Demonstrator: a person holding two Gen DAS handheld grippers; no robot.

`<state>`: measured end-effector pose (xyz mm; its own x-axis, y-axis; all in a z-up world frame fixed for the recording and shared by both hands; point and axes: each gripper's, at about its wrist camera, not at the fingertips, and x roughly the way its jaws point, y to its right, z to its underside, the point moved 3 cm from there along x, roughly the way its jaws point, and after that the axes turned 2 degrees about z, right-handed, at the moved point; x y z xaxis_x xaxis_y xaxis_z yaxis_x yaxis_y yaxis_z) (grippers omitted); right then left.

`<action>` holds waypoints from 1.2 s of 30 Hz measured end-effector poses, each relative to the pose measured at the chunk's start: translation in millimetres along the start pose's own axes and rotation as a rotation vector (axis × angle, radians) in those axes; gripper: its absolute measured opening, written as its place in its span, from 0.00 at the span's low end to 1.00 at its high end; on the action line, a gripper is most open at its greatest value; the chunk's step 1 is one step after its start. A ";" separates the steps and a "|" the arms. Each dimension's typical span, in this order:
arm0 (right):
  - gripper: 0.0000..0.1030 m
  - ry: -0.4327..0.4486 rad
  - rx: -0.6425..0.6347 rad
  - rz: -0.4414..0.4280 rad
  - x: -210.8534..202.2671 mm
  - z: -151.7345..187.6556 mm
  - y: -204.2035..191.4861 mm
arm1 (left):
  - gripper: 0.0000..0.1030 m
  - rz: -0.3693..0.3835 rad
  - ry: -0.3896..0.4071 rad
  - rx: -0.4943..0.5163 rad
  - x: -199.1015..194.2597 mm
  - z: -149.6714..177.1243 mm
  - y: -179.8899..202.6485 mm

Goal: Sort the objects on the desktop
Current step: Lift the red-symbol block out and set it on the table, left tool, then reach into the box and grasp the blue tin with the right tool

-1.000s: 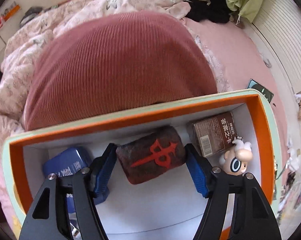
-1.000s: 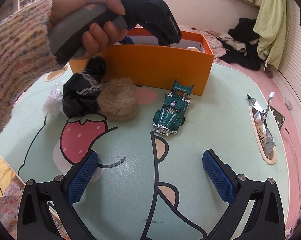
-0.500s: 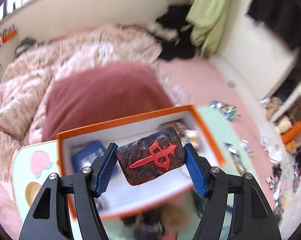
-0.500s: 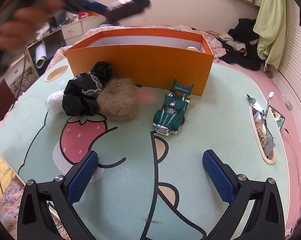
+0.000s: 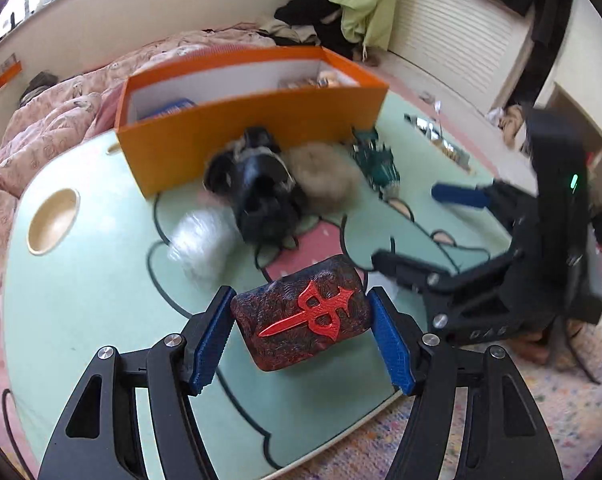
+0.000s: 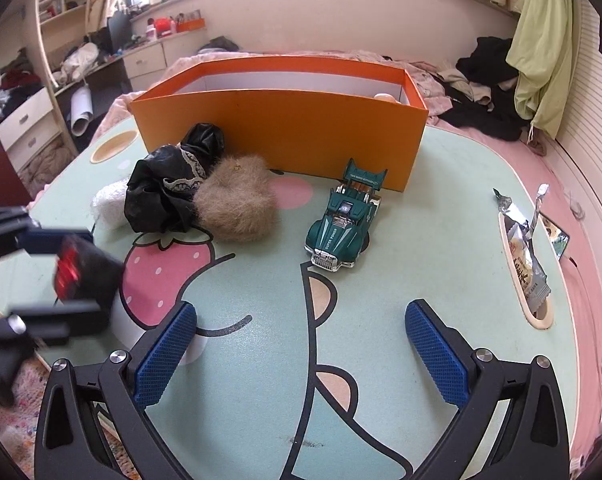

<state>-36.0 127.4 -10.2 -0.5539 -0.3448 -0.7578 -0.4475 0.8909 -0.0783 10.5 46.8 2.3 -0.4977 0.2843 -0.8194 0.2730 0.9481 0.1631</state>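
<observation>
Between the blue pads of the left claw sits a dark block with a red sword mark, held tight at its two short ends, low in the frame. Up above it, past the strawberry on the table, stands the orange box. Over at the right, the right claw hangs wide and empty, nearest the green toy car.

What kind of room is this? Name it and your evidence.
Most likely a lived-in bedroom: a bed with a pink floral quilt, clothes heaped by the wall, drawers and cluttered shelves, and a low cartoon-print table.
</observation>
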 end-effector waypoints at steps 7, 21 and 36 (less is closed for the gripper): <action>1.00 0.001 0.006 0.001 2.7 -3.5 0.1 | 0.66 -0.051 0.073 -0.050 5.7 -12.4 -8.8; 1.00 0.002 0.008 0.007 5.8 -5.3 -1.6 | 1.00 -0.158 0.127 -0.011 0.5 39.0 -14.5; 0.88 0.037 0.006 -0.078 -15.1 -13.4 -6.5 | 1.00 -0.177 0.162 -0.045 -1.8 44.7 -28.3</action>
<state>-34.1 122.8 10.4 -0.5432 -0.4234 -0.7250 -0.4857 0.8628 -0.1400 40.5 13.1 -25.4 -0.6614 0.1292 -0.7389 0.1349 0.9895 0.0522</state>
